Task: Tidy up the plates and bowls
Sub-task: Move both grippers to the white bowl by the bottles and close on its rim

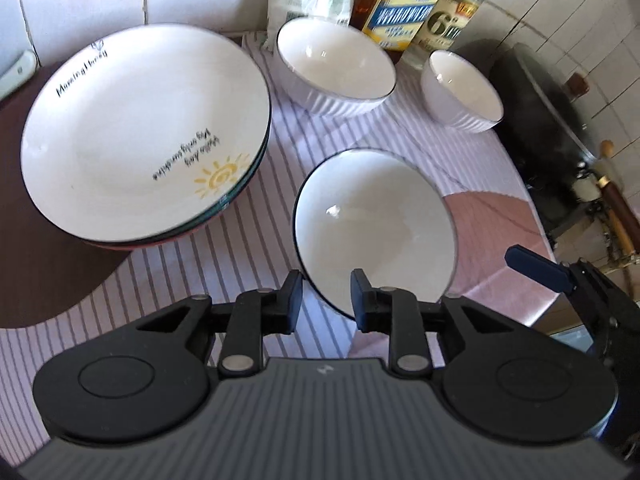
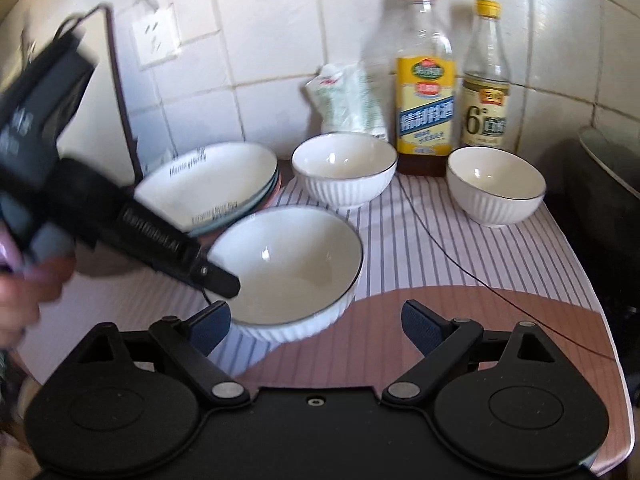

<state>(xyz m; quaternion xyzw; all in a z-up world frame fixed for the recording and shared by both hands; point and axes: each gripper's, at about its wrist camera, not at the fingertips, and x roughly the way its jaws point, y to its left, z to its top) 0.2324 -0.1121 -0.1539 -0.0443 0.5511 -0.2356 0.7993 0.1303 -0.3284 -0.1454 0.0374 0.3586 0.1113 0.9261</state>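
Note:
A stack of plates (image 1: pixel 144 140) with a sun drawing on the top one sits at the left; it also shows in the right wrist view (image 2: pixel 208 188). Three white ribbed bowls stand on the striped cloth: a near one (image 1: pixel 376 228) (image 2: pixel 292 268), a far middle one (image 1: pixel 336 68) (image 2: pixel 344 168) and a far right one (image 1: pixel 460 92) (image 2: pixel 496 188). My left gripper (image 1: pixel 326 300) is open and empty, its jaws straddling the near bowl's left rim. My right gripper (image 2: pixel 316 326) is open and empty just in front of the near bowl.
Two bottles (image 2: pixel 426 80) (image 2: pixel 486 80) and a white bag (image 2: pixel 352 100) stand against the tiled wall behind the bowls. A dark pan (image 1: pixel 540 120) sits at the right. The table edge (image 2: pixel 612 320) curves off at the right.

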